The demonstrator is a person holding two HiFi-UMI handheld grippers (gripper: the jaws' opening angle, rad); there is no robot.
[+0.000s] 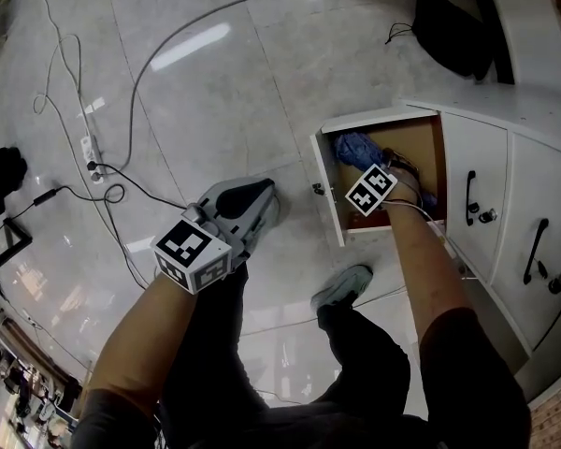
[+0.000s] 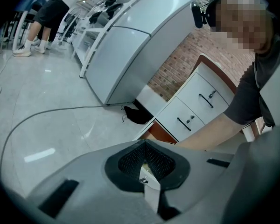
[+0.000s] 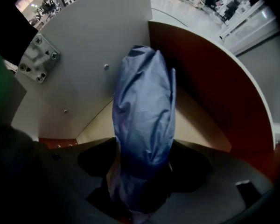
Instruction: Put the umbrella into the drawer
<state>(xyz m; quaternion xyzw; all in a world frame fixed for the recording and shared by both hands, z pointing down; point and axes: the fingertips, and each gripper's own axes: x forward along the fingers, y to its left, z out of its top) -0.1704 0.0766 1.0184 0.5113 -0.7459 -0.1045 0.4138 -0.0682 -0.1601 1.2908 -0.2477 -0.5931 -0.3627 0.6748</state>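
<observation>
Folded blue umbrella (image 3: 143, 106) lies lengthwise between the right gripper (image 3: 142, 148) jaws. The jaws stand apart, with dark gaps on either side. Its far end points into the open drawer (image 3: 214, 87), which has a reddish-brown wall right and a pale floor. White panel (image 3: 88, 55) at left carries a metal bracket (image 3: 38, 58).

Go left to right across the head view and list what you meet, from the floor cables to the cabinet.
Power strip → left gripper → open drawer's front panel → blue umbrella → first black handle → second black handle.
</observation>
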